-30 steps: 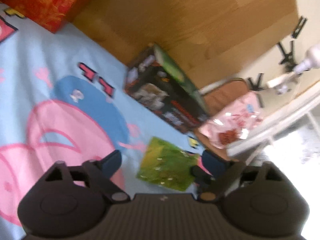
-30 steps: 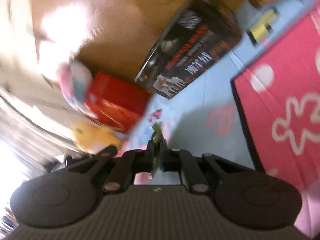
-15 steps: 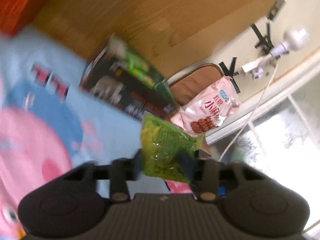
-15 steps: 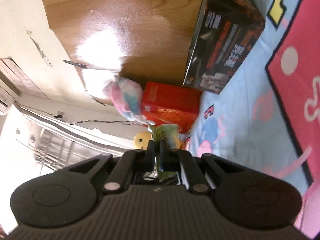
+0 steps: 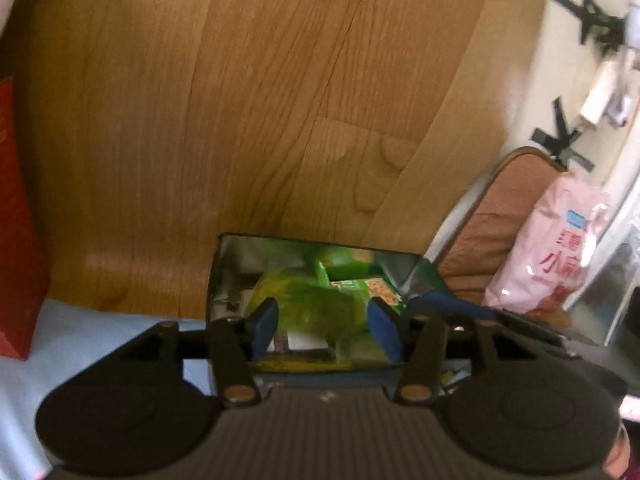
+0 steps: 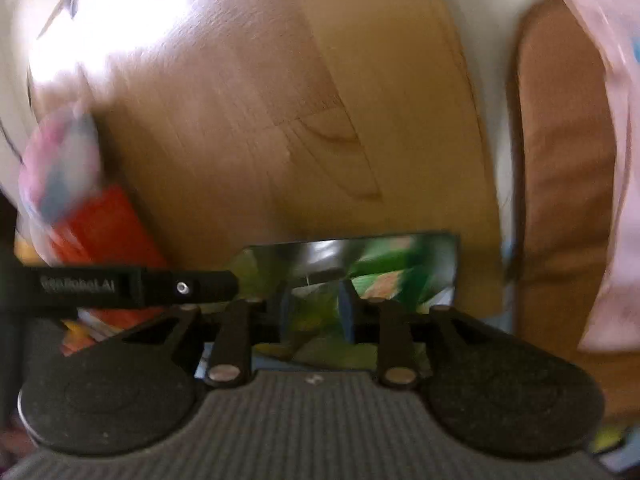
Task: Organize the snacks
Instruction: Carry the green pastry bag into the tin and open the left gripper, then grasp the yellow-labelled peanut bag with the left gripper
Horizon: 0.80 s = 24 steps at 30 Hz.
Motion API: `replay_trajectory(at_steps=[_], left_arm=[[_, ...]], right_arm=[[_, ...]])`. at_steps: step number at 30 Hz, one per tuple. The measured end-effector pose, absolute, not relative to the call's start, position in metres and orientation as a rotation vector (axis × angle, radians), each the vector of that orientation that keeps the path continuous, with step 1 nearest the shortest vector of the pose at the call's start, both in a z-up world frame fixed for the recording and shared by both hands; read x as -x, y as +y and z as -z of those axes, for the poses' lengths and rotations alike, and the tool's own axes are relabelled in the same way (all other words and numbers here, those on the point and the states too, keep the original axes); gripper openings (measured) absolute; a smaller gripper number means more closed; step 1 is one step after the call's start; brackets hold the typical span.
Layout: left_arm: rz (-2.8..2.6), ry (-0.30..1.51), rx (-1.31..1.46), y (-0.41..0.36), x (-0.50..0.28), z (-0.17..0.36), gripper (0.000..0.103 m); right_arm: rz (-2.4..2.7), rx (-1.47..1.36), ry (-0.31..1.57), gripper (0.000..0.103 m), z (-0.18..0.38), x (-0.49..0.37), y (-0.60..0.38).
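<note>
We had both grippers over the open box [image 5: 224,276], and the sorting looked well under way. The left gripper [image 5: 324,330] hung just above its mouth, jaws having just been opening, pads parted with the green packet [image 5: 308,308] loose between them and seemingly dropping in. We could not tell whether a pad still brushed it.

Beyond the left gripper, deeper in the box, more green snacks [image 5: 352,264] already lay piled, so several pieces seemed stowed.

The right gripper [image 6: 316,312] was alongside, over the same box [image 6: 400,240], its jaws also having just been opening. They stood a little apart, with something green [image 6: 308,320] between them, but blur kept us from saying whether that was a packet of its own or the contents below.

To the right of the left gripper, well outside the box, a pink bag [image 5: 560,240] leaned upright against a brown cushion [image 5: 508,208]. We judged that one still to be done. To the far left stood a red box [image 5: 16,220], untouched. So: two drops nearly finished, at least the pink bag left.
</note>
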<state>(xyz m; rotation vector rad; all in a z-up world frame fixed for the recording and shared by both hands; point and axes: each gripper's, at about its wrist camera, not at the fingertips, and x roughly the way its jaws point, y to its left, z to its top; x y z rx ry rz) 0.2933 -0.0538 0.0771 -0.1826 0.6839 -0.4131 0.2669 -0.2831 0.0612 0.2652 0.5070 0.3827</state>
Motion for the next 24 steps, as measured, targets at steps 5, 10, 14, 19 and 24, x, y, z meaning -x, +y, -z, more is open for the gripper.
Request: replay_trajectory(at_steps=[5,10,14,19,24], left_arm=[[0.413,0.67,0.235,-0.03,-0.257,-0.085,0.055],[0.388,0.664,0.285,0.013,-0.18,-0.092,0.06],[0.325,0.725,0.326,0.05,-0.117,-0.076,0.061],[0.292,0.789,0.385,0.08,-0.064,-0.051,0.061],[0.283,0.821,0.407,0.091,-0.043,-0.031,0.068]], right_arm=[[-0.403,-0.314,0.44,0.031,-0.063,-0.243,-0.298],[-0.49,-0.39,0.471,0.044,-0.072,-0.198,-0.309],[-0.59,-0.464,0.556,0.052,-0.063,-0.139,-0.307],[-0.697,-0.408,0.634,0.052,-0.05,-0.065,-0.272],[-0.731,-0.253,0.612,0.055,-0.047,-0.016,-0.226]])
